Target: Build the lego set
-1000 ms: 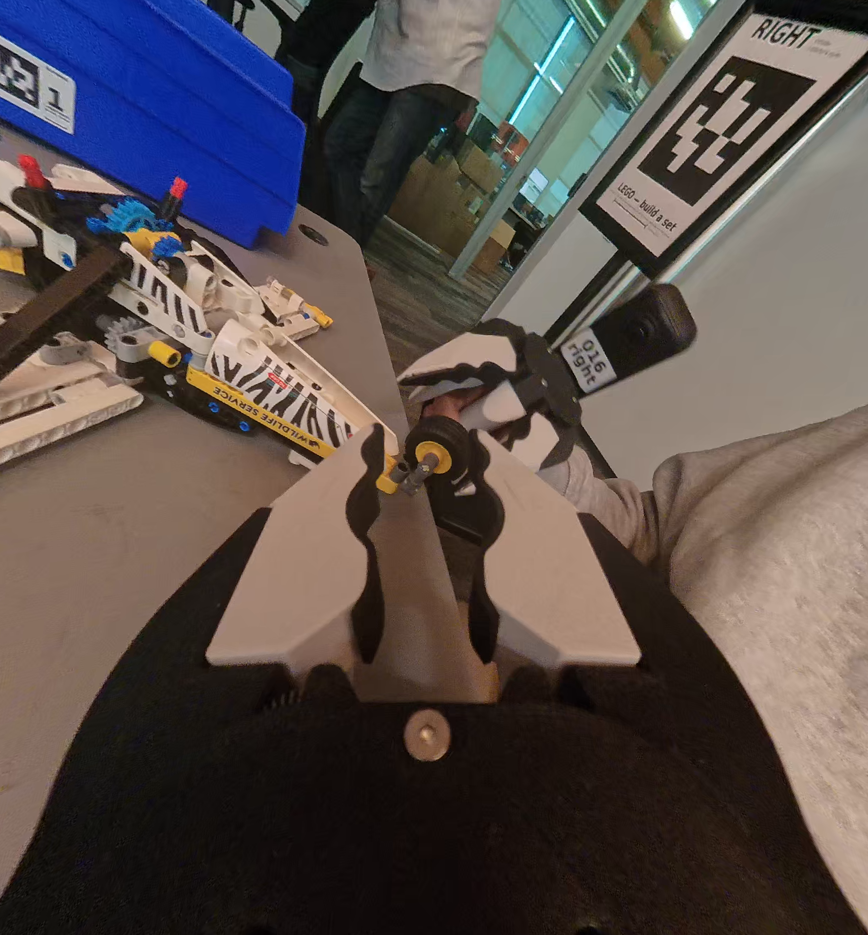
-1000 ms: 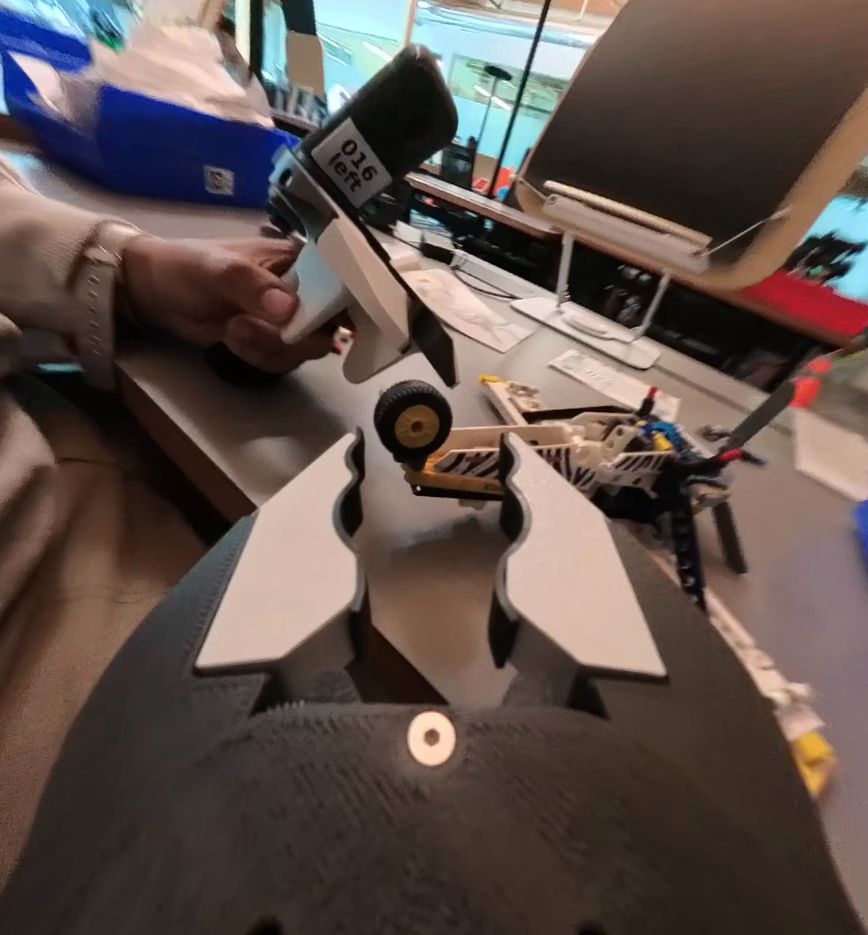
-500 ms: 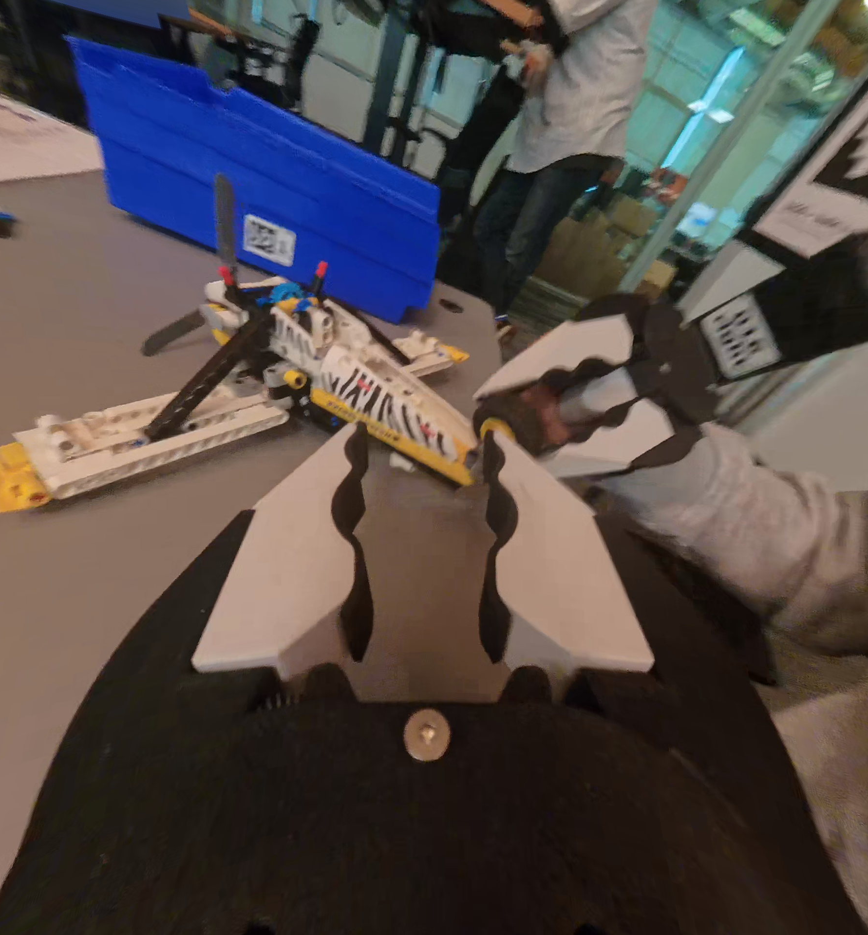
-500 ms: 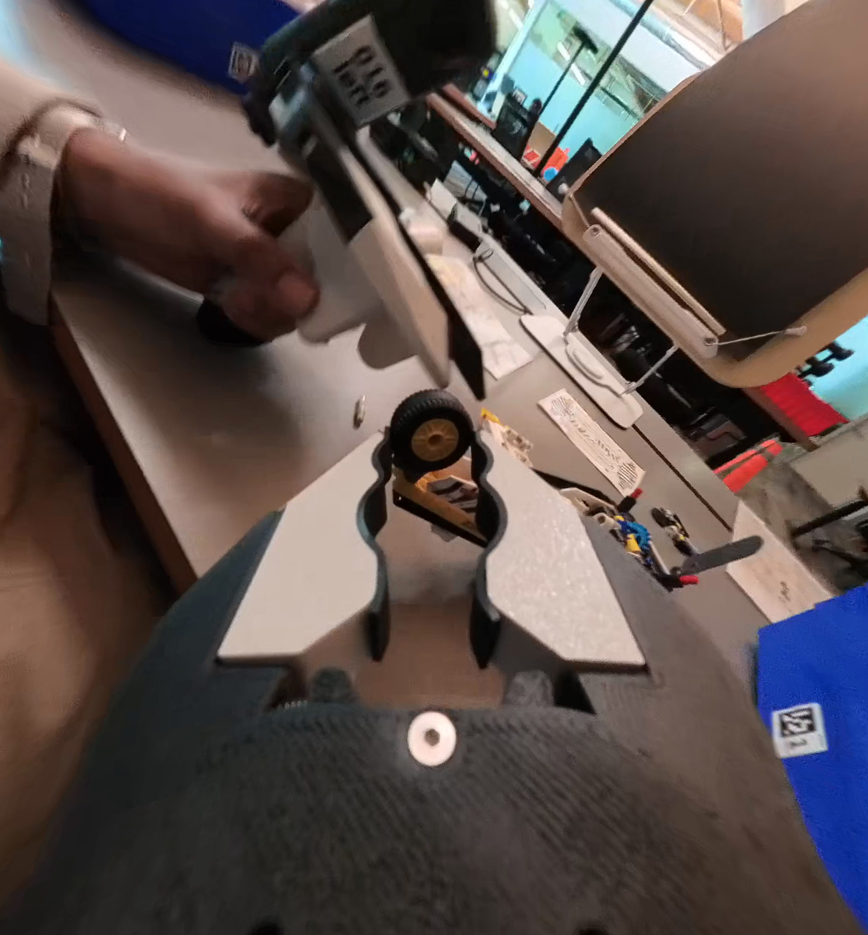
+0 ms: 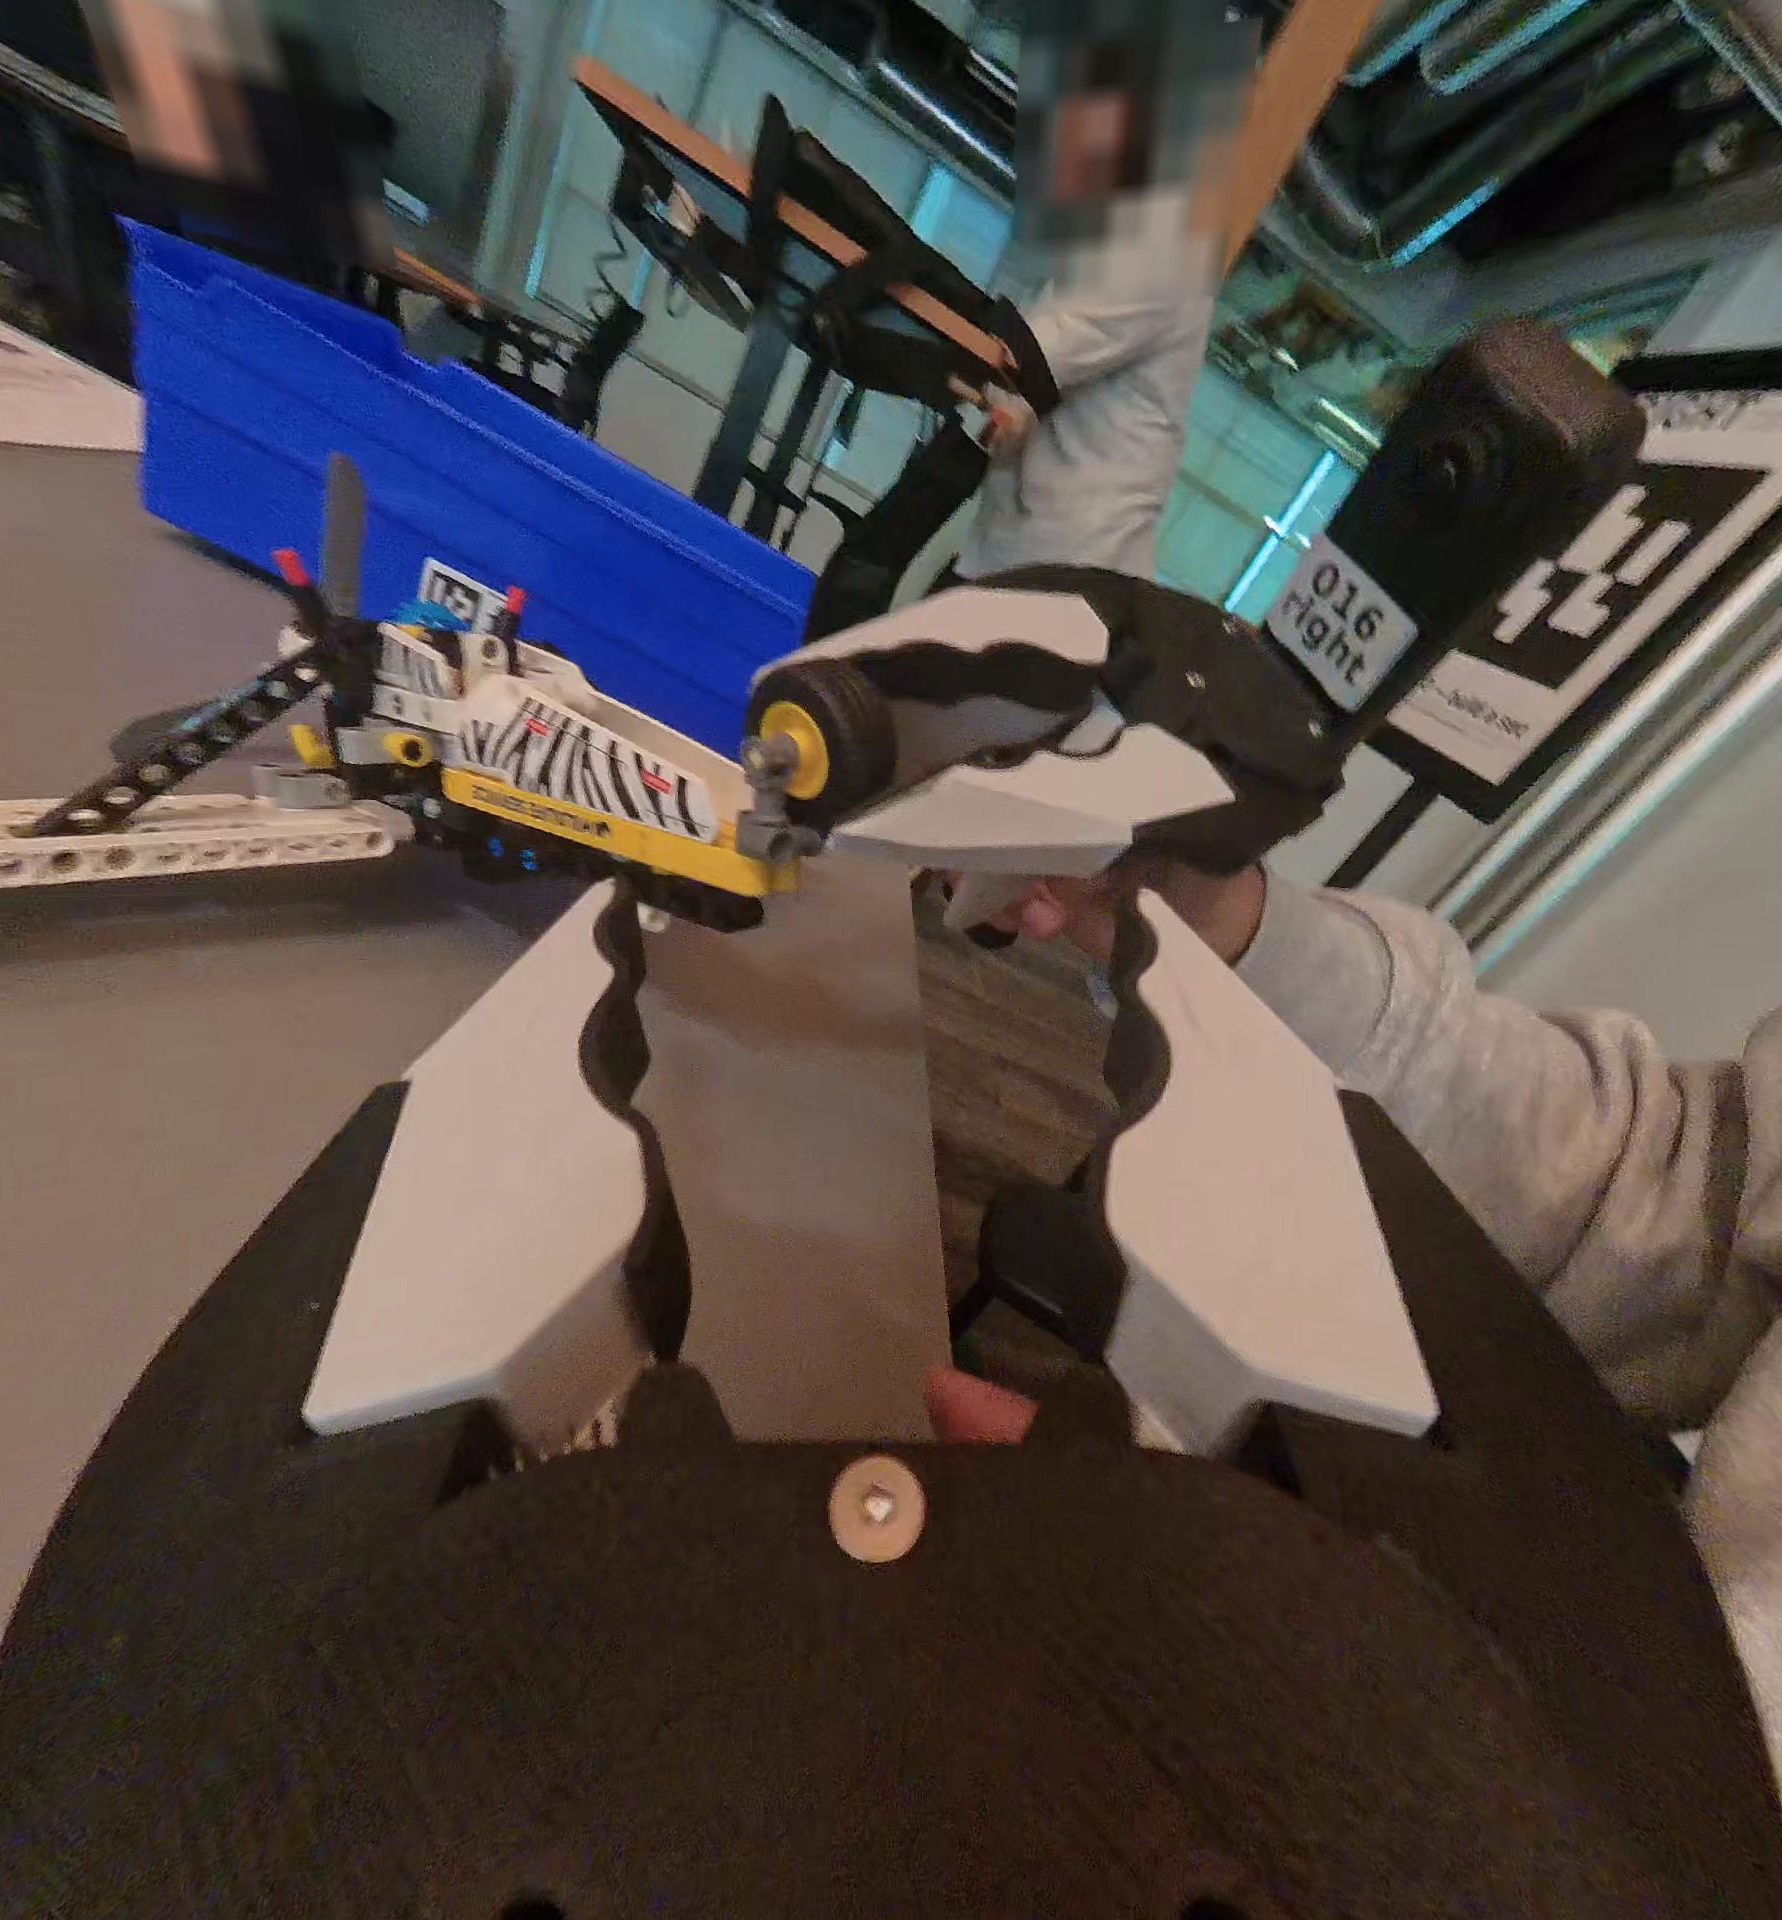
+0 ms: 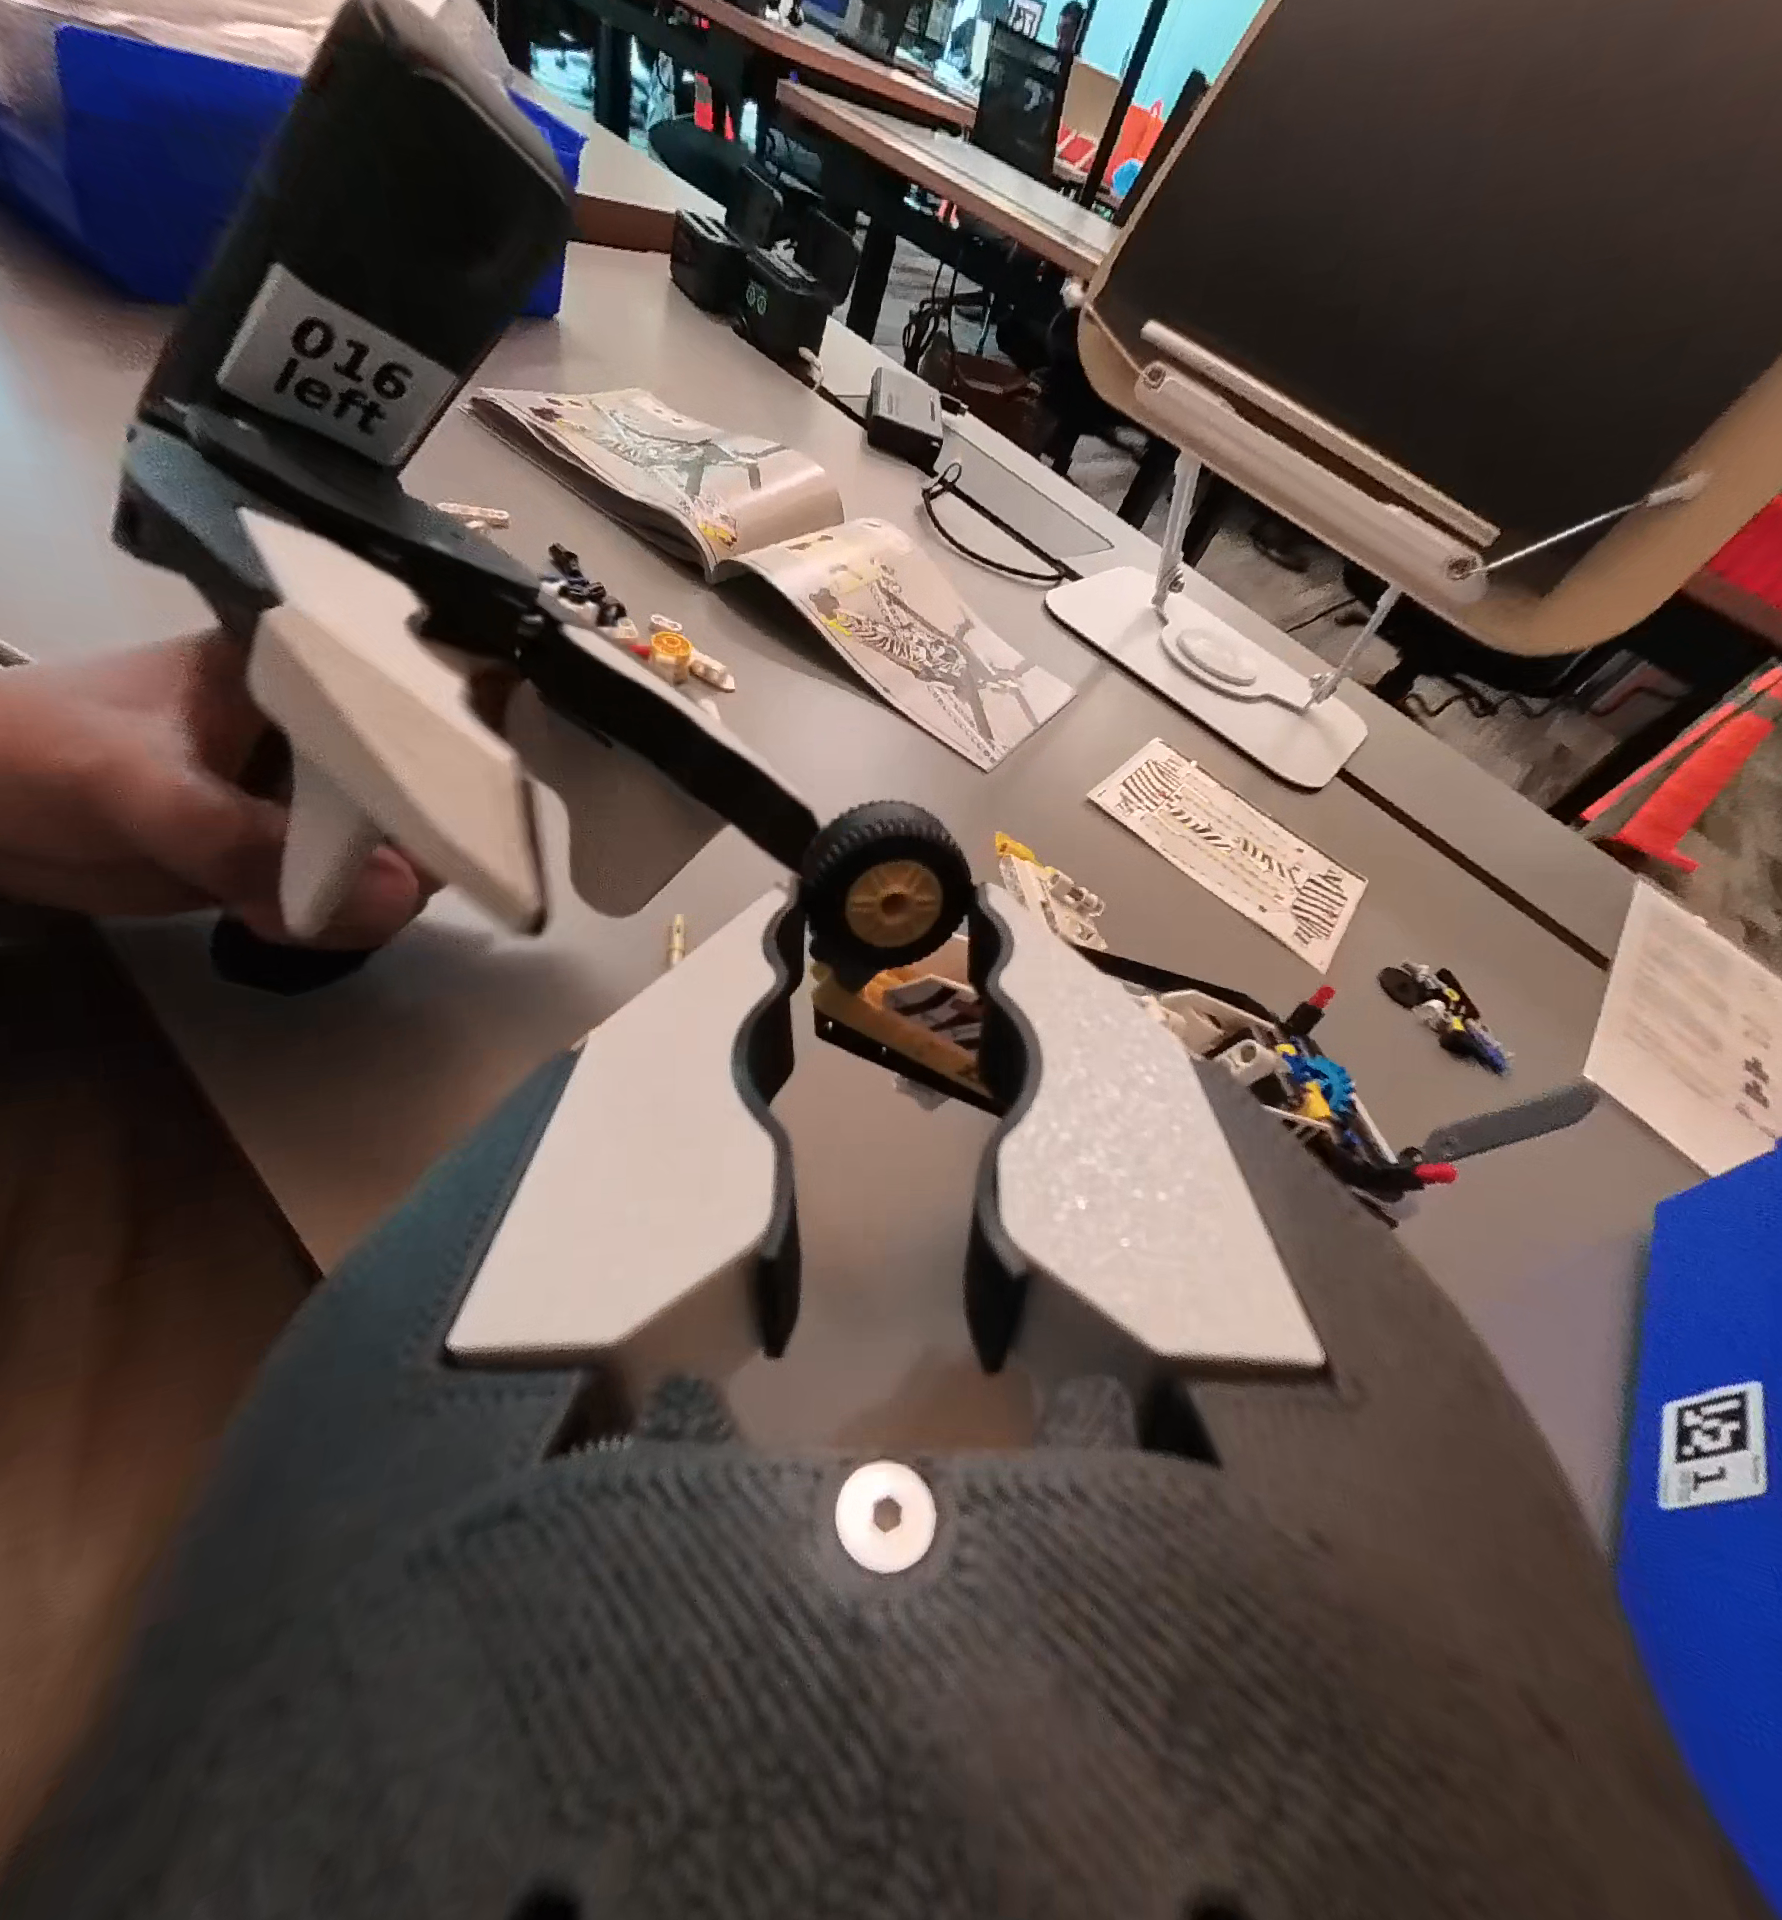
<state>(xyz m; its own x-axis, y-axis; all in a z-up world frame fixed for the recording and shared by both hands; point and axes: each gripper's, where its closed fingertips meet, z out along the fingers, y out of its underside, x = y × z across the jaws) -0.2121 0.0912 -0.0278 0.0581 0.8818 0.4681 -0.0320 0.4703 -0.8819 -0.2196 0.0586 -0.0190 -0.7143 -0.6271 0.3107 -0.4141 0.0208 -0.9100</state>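
Observation:
The lego model is a white, zebra-striped helicopter with a yellow underside (image 5: 575, 769). It lies on the grey table (image 5: 139, 1091) and also shows in the right wrist view (image 6: 1271, 1049). A small black wheel with a yellow hub (image 6: 892, 894) is pinched between my right gripper's (image 6: 885, 920) fingertips. In the left wrist view the wheel (image 5: 814, 727) and its grey axle are held at the model's yellow nose by the right gripper (image 5: 970, 727). My left gripper (image 5: 866, 914) is wide open and empty, just below the nose. It also shows in the right wrist view (image 6: 399, 717).
A blue bin (image 5: 451, 499) stands behind the model; another (image 6: 1749, 1403) is near right. An open instruction booklet (image 6: 762, 540), a sticker sheet (image 6: 1230, 852), a paper (image 6: 1718, 1029) and loose parts (image 6: 669, 649) lie on the table. A stand with a dark screen (image 6: 1438, 260) is behind.
My right gripper has shut on the wheel and brought it to the model's nose. My left gripper has let go, opened wide and drawn back.

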